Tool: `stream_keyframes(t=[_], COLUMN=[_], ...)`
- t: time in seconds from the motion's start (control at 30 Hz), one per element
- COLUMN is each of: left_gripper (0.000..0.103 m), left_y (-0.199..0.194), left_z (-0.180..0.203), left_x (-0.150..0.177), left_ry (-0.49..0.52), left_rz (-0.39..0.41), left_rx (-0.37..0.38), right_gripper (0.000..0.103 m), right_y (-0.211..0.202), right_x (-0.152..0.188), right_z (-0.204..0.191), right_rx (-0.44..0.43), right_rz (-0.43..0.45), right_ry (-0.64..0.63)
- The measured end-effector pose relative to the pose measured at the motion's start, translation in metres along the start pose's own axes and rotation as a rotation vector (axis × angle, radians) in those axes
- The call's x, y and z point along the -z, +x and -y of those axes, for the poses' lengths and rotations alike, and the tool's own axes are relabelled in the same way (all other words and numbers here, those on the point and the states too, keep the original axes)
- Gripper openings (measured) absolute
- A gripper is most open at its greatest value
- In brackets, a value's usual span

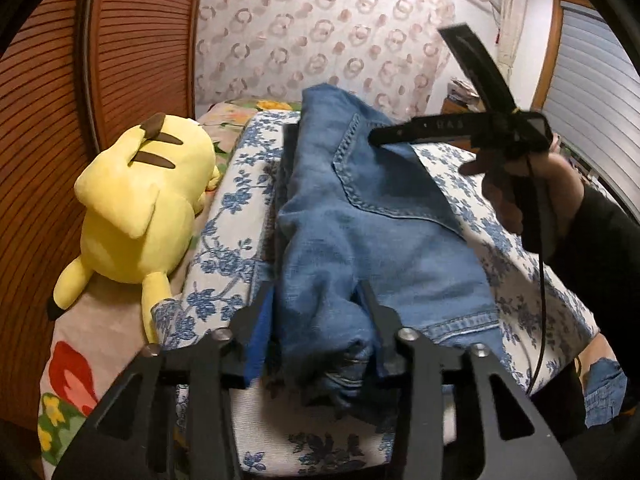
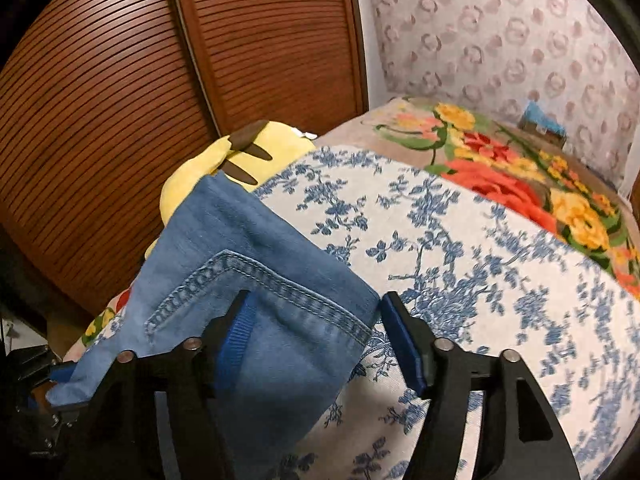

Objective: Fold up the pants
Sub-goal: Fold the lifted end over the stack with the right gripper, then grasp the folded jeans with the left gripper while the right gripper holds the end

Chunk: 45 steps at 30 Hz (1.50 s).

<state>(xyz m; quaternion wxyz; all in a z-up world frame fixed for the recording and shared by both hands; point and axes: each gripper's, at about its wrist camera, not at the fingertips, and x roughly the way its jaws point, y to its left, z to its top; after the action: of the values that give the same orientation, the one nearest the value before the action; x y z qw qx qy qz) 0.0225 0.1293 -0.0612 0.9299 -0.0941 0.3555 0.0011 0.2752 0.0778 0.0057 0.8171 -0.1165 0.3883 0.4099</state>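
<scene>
Denim pants (image 1: 360,216) bunched in left claw (image 1: 320,320), right claw (image 2: 320,332) open

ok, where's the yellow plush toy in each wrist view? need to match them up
Left wrist view: the yellow plush toy lies at left, fully visible, left of the jeans on the floral cover.
Right wrist view: the toy is upper left of centre, mostly hidden behind the jeans; only its striped back shows.
Shared landmark: the brown slatted door behind the toy.
</scene>
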Motion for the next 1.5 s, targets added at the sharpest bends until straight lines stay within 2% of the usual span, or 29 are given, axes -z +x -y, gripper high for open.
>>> stream_keyframes(t=[0.07,0.13,0.4,0.57,0.83,0.93,0.97,1.0,1.17,1.27,1.5], left_gripper=[0.057,0.061,0.065,0.065,0.066,0.065,0.056,0.054,0.034,0.029,0.026], left_y=[0.000,0.002,0.008,0.006,0.007,0.007,0.007,0.006,0.001,-0.003,-0.010], left_z=[-0.004,-0.007,-0.019,-0.017,-0.017,-0.016,-0.017,-0.017,-0.014,-0.010,-0.012], left_x=[0.001,0.003,0.006,0.008,0.007,0.007,0.007,0.007,0.007,0.005,0.004], left_ry=[-0.017,-0.032,-0.121,-0.136,-0.141,-0.144,-0.144,-0.148,-0.145,-0.122,-0.133], left_rz=[0.004,0.004,-0.006,0.000,-0.001,-0.001,-0.002,0.002,0.023,0.035,0.050], left_rx=[0.002,0.010,0.081,0.086,0.083,0.083,0.097,0.108,0.122,0.117,0.127], right_gripper=[0.083,0.085,0.085,0.085,0.083,0.079,0.076,0.073,0.037,0.029,0.025], right_y=[0.006,0.010,0.031,0.044,0.045,0.045,0.046,0.046,0.029,0.020,-0.009], right_x=[0.000,0.002,0.001,0.003,0.002,0.002,0.003,0.003,0.003,0.003,0.005], right_z=[0.007,0.015,0.027,0.026,0.023,0.022,0.021,0.021,0.015,0.007,-0.013], right_rx=[-0.006,-0.033,-0.134,-0.168,-0.151,-0.154,-0.153,-0.154,-0.141,-0.125,-0.073], right_rz=[-0.008,-0.011,-0.042,-0.065,-0.063,-0.063,-0.062,-0.059,-0.017,0.007,0.093], right_ry=[0.029,0.062,0.105,0.101,0.088,0.089,0.088,0.087,0.074,0.048,-0.023])
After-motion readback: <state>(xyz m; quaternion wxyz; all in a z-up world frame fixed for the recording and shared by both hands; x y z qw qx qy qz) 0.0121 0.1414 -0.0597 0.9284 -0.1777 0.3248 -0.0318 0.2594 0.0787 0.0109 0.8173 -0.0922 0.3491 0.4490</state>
